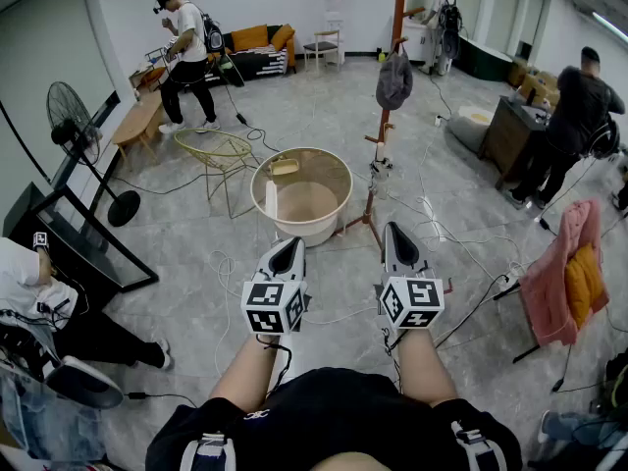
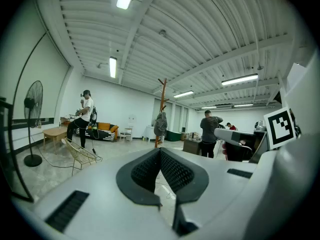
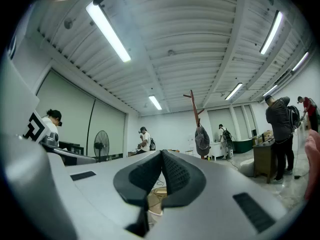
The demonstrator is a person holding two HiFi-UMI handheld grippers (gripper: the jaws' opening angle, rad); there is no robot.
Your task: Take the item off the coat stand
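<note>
Coat stand (image 1: pixel 385 126) is seen well ahead, beyond a round tub (image 1: pixel 306 230). The task's item, a grey cap (image 1: pixel 394 79), is hung on a peg partway up the pole. Left gripper (image 1: pixel 287 244) and right gripper (image 1: pixel 394 232) are each found with jaws pressed together on nothing, well apart from the cap. Loose cables (image 1: pixel 432 226) are strewn between. Tripping is judged possible, as is a stand tipped by a sideways pull. No legible writing is found, only square markers.

A round tub (image 1: pixel 314 232) stands just beside the coat stand (image 1: pixel 398 18).
</note>
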